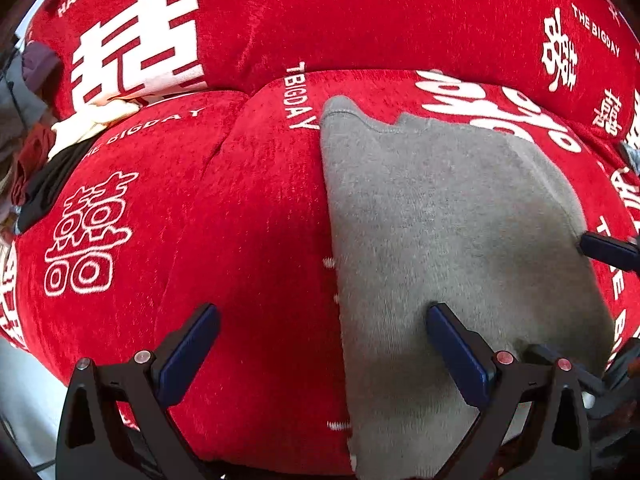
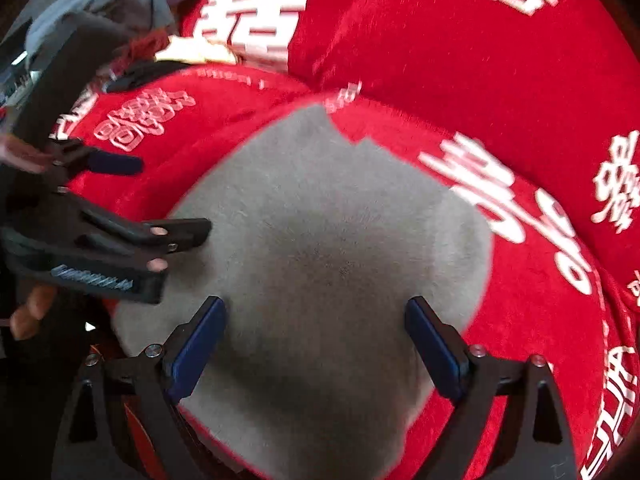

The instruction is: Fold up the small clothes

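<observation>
A grey garment (image 1: 440,220) lies flat on the red sofa seat (image 1: 248,220), its straight left edge running toward me. My left gripper (image 1: 322,316) is open above that edge, with one finger over the grey cloth and the other over the red cover. Nothing is between its fingers. In the right wrist view the same grey garment (image 2: 332,240) fills the middle, and my right gripper (image 2: 316,306) hangs open over it, holding nothing. The left gripper (image 2: 160,198) enters that view from the left, open at the cloth's edge. One of the right gripper's fingers (image 1: 608,249) shows at the cloth's right edge.
The sofa's red backrest (image 1: 360,12) with white characters rises behind the seat. A pile of other clothes (image 1: 44,136) lies at the seat's far left, also visible as a clothes pile (image 2: 104,12) in the right wrist view. A hand (image 2: 28,312) holds the left gripper.
</observation>
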`<control>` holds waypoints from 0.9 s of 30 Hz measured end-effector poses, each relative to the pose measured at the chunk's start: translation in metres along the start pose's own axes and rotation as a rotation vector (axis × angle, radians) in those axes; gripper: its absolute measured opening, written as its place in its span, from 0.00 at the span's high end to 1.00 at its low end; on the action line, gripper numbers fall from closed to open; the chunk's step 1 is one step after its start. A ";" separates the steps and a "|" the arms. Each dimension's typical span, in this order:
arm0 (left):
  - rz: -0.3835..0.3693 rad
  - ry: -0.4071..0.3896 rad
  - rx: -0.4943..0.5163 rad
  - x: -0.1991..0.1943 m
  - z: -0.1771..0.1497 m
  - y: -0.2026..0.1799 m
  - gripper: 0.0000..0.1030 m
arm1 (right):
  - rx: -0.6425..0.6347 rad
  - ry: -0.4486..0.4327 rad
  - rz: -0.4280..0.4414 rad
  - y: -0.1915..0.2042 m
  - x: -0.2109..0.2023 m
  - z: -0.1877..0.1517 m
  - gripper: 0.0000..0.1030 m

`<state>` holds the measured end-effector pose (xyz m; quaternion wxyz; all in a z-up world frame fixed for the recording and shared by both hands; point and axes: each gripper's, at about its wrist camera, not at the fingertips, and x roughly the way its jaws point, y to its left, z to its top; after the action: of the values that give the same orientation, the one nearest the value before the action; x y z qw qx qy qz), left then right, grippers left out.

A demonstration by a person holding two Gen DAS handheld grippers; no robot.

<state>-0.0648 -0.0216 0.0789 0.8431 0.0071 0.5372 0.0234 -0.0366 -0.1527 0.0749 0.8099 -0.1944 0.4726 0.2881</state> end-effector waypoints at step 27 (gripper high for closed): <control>-0.027 0.050 -0.009 -0.015 0.018 -0.007 0.00 | 0.065 0.010 -0.017 -0.016 -0.014 0.005 0.00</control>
<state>-0.0548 -0.0288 0.0997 0.8296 -0.0045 0.5581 0.0145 -0.0280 -0.1658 0.0903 0.8158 -0.1737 0.4840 0.2646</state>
